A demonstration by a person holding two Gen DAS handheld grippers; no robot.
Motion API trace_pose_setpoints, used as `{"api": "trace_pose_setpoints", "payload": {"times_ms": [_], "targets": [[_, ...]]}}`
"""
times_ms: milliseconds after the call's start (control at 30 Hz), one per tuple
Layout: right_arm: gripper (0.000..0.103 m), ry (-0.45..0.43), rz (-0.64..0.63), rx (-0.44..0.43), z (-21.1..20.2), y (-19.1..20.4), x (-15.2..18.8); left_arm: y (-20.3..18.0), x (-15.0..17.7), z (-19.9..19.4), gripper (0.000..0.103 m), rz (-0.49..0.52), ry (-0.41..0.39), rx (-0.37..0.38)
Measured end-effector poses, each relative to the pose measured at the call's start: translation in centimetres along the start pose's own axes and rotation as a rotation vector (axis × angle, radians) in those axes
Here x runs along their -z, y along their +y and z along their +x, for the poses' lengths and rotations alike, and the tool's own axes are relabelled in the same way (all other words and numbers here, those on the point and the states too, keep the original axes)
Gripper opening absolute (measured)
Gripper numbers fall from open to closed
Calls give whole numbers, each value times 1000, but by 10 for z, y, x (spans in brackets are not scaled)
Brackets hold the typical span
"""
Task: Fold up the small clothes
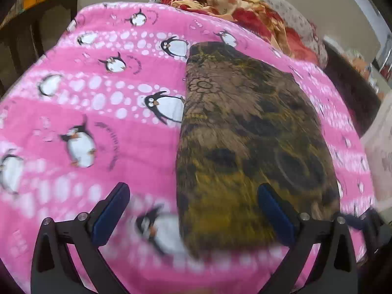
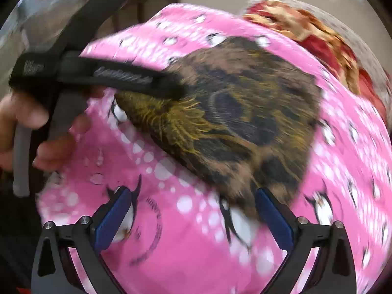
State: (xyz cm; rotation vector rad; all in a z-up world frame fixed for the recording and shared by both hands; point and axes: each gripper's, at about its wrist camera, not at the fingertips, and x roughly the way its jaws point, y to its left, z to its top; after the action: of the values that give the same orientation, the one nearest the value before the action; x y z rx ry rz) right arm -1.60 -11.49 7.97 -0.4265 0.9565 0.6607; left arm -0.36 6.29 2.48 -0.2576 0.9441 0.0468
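Pink penguin blanket [image 1: 103,132] fills both views; its curved lettering is too blurred to read. At centre right lies the brown-and-yellow patterned garment [image 1: 245,134], folded flat. Left gripper [image 1: 193,216] hovers wide open, holding nothing, right finger above the garment's near edge. Right gripper [image 2: 193,218] likewise gapes empty. Upper left there, a hand [image 2: 36,127] grips the other tool.

Both wrist views close, angled down — share brown garment [image 1: 245,134].
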Motion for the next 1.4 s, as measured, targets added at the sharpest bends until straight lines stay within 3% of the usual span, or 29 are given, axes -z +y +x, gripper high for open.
{"api": "trace_pose_setpoints", "payload": {"times_ms": [100,233,333,700,1400], "targets": [[103,-38,146,79,-35,-23,11,-20,7,-34,103,94,-28,-48],[103,-71,378,166,-83,-68,28,-41,7,-55,103,122,4,-141],[103,-73,467,171,-103,-88,34,-54,6,-63,103,126,28,-117],[103,-76,424,267,-127,-87,31,-94,10,-85,103,197,-11,-130],[103,-34,444,239,-113,-95,35,-93,13,-72,103,189,25,-137]]}}
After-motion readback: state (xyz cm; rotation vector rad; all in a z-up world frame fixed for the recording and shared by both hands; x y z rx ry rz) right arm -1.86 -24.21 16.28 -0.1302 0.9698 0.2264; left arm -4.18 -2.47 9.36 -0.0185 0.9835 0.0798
